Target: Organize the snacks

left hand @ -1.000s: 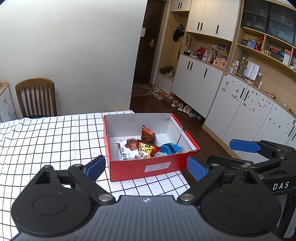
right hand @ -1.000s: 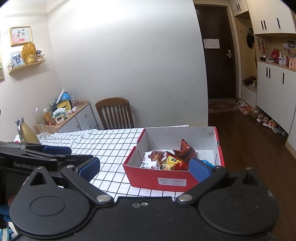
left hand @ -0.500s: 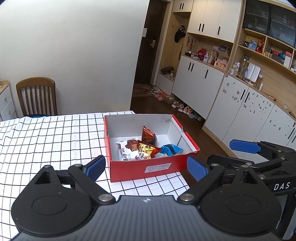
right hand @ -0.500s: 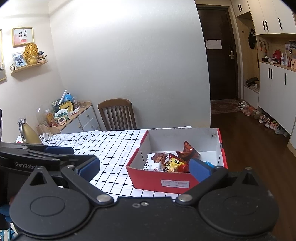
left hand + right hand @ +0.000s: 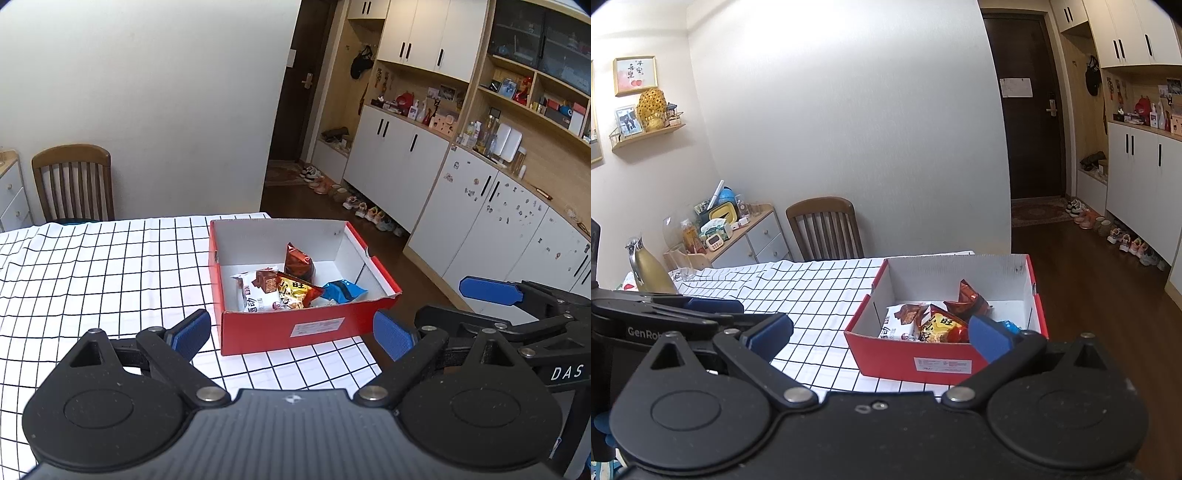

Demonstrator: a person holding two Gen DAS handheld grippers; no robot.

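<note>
Checked tablecloth (image 5: pixel 92 266) carries the red box (image 5: pixel 306 328) at its corner nearest the door; snack packets (image 5: pixel 284 290) heaped inside, toward the box's near wall; they look light, crinkly, slippery, prob. crushable, so pinch a sealed edge; left gripper (image 5: pixel 291 334) & right gripper (image 5: pixel 881 334) both spread wide, empty, short of the box; legible: "DAS", "GenRob…"; packet print too small.

Right gripper (image 5: pixel 881 330) eased back, red box (image 5: pixel 945 363) shifted rightward in view
</note>
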